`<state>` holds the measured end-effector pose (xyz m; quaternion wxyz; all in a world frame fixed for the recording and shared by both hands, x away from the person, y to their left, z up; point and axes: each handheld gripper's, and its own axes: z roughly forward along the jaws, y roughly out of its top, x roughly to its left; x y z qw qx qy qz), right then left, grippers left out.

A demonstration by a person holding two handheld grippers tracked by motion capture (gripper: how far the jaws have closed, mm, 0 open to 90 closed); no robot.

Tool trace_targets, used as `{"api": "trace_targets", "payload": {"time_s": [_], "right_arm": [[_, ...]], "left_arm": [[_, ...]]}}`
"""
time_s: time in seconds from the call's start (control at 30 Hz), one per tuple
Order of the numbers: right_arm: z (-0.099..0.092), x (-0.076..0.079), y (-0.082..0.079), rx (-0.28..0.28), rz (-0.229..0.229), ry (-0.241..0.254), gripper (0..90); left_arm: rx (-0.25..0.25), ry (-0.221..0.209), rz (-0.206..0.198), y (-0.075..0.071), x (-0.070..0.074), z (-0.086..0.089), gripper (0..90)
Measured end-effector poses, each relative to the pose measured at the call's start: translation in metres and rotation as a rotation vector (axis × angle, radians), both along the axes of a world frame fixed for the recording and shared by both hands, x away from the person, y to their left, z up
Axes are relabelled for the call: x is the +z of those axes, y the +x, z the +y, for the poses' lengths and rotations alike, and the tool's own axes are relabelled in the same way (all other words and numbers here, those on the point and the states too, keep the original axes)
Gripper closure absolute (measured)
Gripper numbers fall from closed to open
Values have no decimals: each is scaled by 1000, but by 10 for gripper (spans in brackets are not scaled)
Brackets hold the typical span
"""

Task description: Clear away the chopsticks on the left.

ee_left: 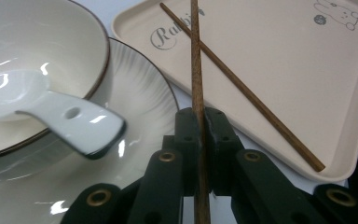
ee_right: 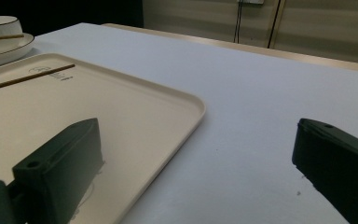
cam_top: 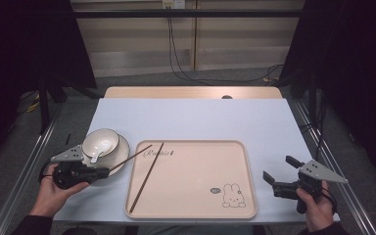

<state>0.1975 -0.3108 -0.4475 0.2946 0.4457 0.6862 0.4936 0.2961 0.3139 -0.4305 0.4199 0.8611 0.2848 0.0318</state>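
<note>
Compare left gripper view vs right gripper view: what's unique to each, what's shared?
Left gripper view alone: the left gripper fingers shut on one chopstick, and a white spoon lying in the bowl.

Right gripper view alone: the right gripper fingers wide apart with nothing between them, over the tray's corner and the blue tabletop.

Both: the beige tray, the second chopstick lying on it, and the plate.

Glossy glazed ceramic bowl (ee_left: 37, 60) and spoon (ee_left: 70, 119); matt brown wooden chopsticks (ee_left: 196, 70) (grain faintly visible); smooth matt plastic tray (ee_left: 279, 51).
</note>
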Motion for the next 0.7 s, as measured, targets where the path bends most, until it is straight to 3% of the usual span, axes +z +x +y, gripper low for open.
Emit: {"api": "trace_targets", "payload": {"time_s": [0.07,0.33,0.7], "right_arm": [[0,0,0,-2,-1,-1,12],[0,0,0,-1,-2,0,12],[0,0,0,-1,0,1,12]], "left_arm": [[19,-5,16,-2,3,-5,847],[14,-47,28,-8,14,-25,847],[25,-75,12,-13,16,-51,847]]}}
